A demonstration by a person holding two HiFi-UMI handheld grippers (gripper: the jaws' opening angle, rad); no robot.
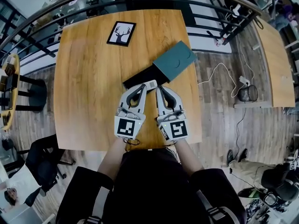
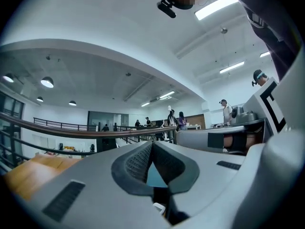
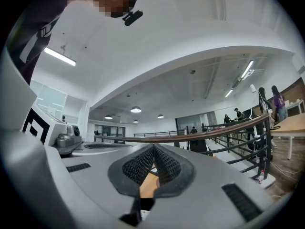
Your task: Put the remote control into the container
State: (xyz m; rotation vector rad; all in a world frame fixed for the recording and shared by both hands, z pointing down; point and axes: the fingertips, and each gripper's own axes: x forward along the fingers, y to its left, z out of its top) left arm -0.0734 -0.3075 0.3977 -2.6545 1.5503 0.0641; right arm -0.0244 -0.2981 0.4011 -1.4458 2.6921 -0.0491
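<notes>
Found left gripper [image 1: 145,86] and right gripper [image 1: 159,88] clenched, empty, toward table's [image 1: 88,83] near edge. Located remote [image 1: 139,80], dark slab, butted against container's [image 1: 175,59] mouth by right edge; seating depth unclear. Check seating; if protruding, push end squarely, slowly.

place: open-plan office | signs: wooden desks [image 1: 93,78], balcony railing [image 3: 190,136], ceiling lights [image 3: 136,109]

- A wooden table [image 1: 93,87] with a framed deer picture [image 1: 121,33] lying near its far edge.
- A curved handrail [image 3: 188,136] on dark bars beyond the table.
- A white cable [image 1: 219,73] looped on the plank floor [image 1: 219,125].
- A 2nd wooden table [image 1: 278,64] at far right.
- Round ceiling lamps [image 3: 136,109], lit.
</notes>
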